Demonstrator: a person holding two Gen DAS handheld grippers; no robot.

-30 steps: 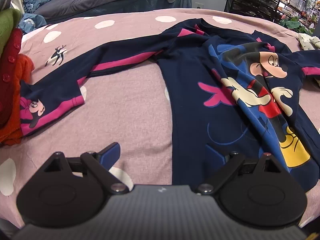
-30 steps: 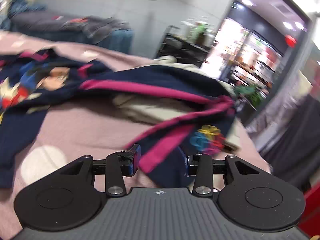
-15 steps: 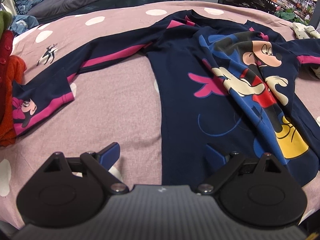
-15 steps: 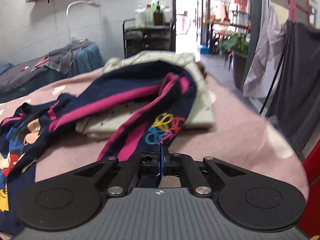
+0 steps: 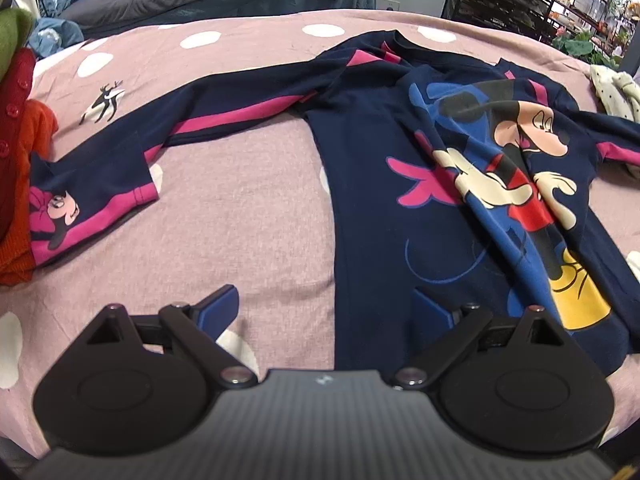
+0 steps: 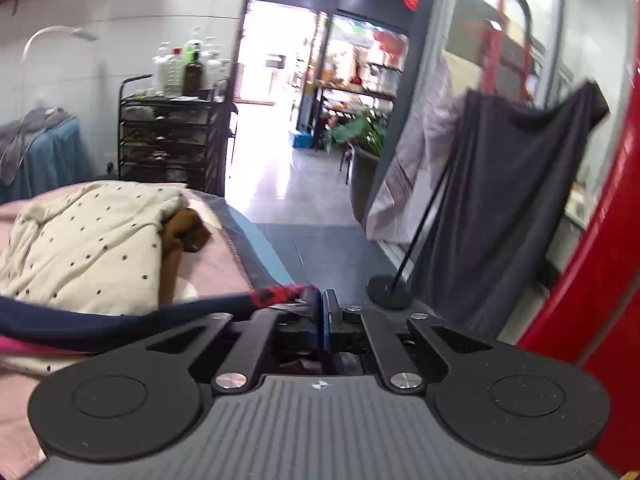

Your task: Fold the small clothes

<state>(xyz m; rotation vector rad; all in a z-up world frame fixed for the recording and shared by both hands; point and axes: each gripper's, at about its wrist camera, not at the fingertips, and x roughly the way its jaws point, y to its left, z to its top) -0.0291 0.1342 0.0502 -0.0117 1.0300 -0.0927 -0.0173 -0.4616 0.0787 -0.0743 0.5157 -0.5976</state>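
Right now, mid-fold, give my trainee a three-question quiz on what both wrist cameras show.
1. True or false: the left gripper has its jaws shut on the navy Mickey top.
2. What is clamped in the right gripper? A) the cream dotted garment B) the top's sleeve cuff C) nothing
3. Fill in: the far sleeve's cuff lying flat on the pink bedspread shows a ____ Mouse print.

Key: 1 false, the jaws are open, one on either side of the hem edge; 2 B; 3 Minnie.
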